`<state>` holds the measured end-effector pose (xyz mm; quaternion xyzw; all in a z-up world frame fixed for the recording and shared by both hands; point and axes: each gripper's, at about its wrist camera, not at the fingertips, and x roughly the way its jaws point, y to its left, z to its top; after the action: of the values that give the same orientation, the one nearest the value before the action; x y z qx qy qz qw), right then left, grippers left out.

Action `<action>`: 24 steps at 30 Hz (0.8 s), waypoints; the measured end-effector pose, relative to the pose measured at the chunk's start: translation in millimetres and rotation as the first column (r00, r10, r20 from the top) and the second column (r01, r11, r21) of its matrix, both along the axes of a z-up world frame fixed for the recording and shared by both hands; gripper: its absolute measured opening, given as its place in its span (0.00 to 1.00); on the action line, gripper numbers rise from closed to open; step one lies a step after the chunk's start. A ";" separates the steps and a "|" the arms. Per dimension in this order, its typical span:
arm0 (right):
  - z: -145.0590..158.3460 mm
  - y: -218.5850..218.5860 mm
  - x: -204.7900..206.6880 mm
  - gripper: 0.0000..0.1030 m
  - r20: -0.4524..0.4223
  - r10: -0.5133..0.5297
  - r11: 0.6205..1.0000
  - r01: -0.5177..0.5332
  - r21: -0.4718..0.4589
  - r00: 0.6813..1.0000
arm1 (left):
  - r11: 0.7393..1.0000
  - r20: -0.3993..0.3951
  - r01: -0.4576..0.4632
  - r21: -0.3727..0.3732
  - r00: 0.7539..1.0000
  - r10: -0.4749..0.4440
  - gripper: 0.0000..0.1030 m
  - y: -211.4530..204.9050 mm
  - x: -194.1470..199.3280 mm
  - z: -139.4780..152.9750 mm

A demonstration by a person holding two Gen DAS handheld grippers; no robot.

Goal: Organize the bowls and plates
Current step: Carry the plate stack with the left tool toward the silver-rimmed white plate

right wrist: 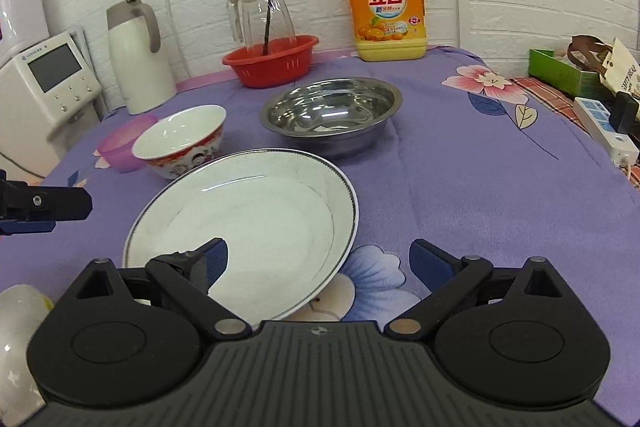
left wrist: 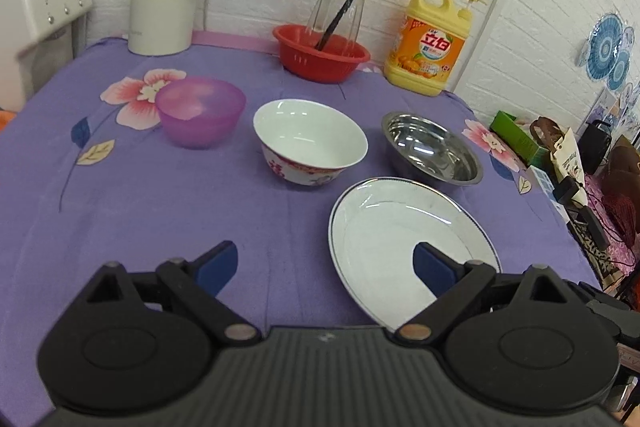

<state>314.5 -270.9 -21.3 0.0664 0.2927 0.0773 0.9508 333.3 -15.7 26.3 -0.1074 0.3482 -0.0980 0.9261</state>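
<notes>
Plates and bowls lie on a table covered with a purple flowered cloth [left wrist: 168, 211]. I count 1 plate and 3 bowls. I give all places from the white plate [left wrist: 404, 239], which is wide, shallow and glossy, with a thin dark line around its rim. Just behind it stands the steel bowl [left wrist: 432, 147], shiny and empty, near the plate but not touching it. Behind the plate and to its left is the white porcelain bowl [left wrist: 310, 143], upright, with a red and pink pattern outside. Further left of that is the translucent purple bowl [left wrist: 200, 111], well apart from the plate.

The left gripper [left wrist: 326, 265] hovers over the cloth at the plate's near left edge; its blue fingers [left wrist: 218, 267] are spread wide and grasp nothing. The right gripper [right wrist: 318, 259] is over the plate's near right edge, also spread wide and empty.
</notes>
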 end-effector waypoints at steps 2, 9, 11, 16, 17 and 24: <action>-5.6 2.2 17.2 1.00 -0.035 -0.003 1.000 0.003 -0.012 0.999 | 1.000 -0.023 0.005 0.007 1.000 -0.005 0.91 -7.2 16.3 -6.5; -17.0 9.3 31.5 1.00 -0.050 0.011 0.999 -0.014 -0.051 0.999 | 0.997 -0.070 0.040 0.064 0.997 -0.035 0.91 -26.6 55.9 -29.9; -16.8 9.5 32.1 1.00 -0.050 0.011 0.999 -0.013 -0.051 0.999 | 0.997 -0.079 0.044 0.059 0.996 -0.040 0.91 -28.1 61.2 -34.5; -19.0 11.5 33.5 1.00 -0.039 0.004 0.997 -0.006 -0.071 0.999 | 0.997 -0.105 0.055 0.052 0.993 -0.049 0.87 -29.1 69.4 -44.1; -19.1 11.8 33.5 1.00 -0.039 0.003 0.997 -0.006 -0.074 0.999 | 0.998 -0.101 0.053 0.046 0.994 -0.048 0.86 -28.2 69.6 -43.6; -15.7 16.5 34.5 1.00 -0.059 0.017 0.998 -0.020 -0.053 0.998 | 0.997 -0.103 0.059 0.040 0.993 -0.055 0.83 -29.5 73.5 -42.2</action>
<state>349.0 -254.4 -36.9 0.0402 0.3227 0.0761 0.9426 406.8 -45.2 -15.9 -0.0821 0.3998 -0.1113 0.9061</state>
